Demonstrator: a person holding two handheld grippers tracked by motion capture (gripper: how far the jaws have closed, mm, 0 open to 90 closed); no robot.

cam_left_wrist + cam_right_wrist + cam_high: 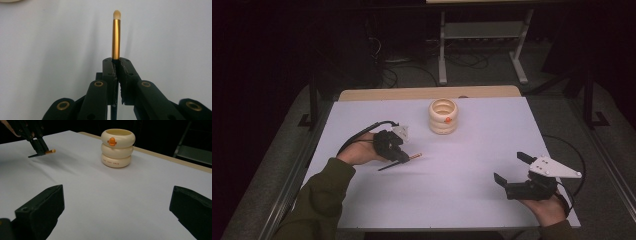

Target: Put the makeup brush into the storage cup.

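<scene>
We held the brush (116, 35) in our left gripper (401, 155), jaws pinched tight on the dark handle just below the gold ferrule, the pale tip sticking out ahead and the thin handle end trailing behind. It hung low over the white table (462, 200), left of centre, with the cup (443, 116) farther back and to its right, well apart. Our right gripper (508, 168) waited near the front right corner, jaws wide and holding nothing.

The main risk we saw was the brush swivelling in the grip: the jaws caught a slim round handle near one end, so a bump on the tip could have turned it or slid it out. If the brush was meant for the cup, a tilted approach could have struck the rim, and the cup, a light-looking stack of three rounded rings, might have tipped or skidded. The trailing handle end could also have dragged on the table if the hand dropped.

Nothing lay between brush and cup; the tabletop there was bare. From the high view we could not quite tell whether the handle end touched the surface. The right gripper stood clear of the path.
</scene>
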